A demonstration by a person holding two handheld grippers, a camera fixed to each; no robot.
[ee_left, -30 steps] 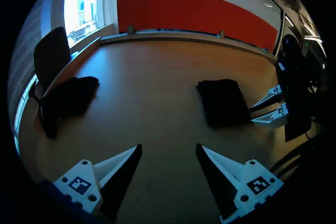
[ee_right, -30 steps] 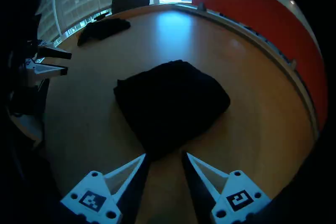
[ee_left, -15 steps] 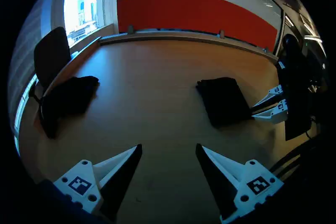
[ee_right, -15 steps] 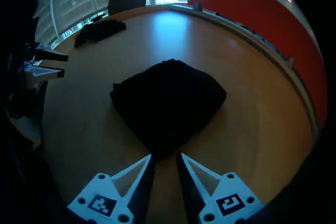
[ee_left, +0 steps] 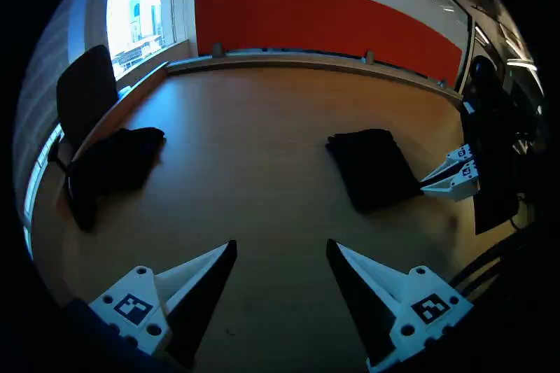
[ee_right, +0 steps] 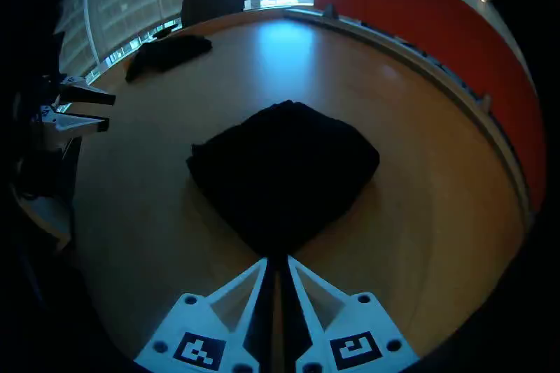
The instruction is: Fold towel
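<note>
A dark folded towel [ee_right: 283, 166] lies on the wooden table [ee_right: 420, 184]; in the left gripper view the towel [ee_left: 367, 166] is at mid right. My right gripper [ee_right: 277, 259] has its fingers drawn almost together at the towel's near corner, which runs in between the tips. Seen from the left gripper view, the right gripper [ee_left: 424, 183] touches the towel's right edge, held by a dark-sleeved arm [ee_left: 490, 149]. My left gripper [ee_left: 280, 243] stands open over bare wood with nothing between its fingers, and it also appears at the left of the right gripper view [ee_right: 105, 110].
A second dark cloth heap [ee_left: 112, 163] lies near the table's left edge, by a black office chair [ee_left: 84, 89]. A red partition [ee_left: 322, 23] runs along the far side. Bare wood stretches between the two cloths.
My right gripper's fingers have closed from a clear gap to nearly together at the towel's near corner. The left gripper has not moved.
</note>
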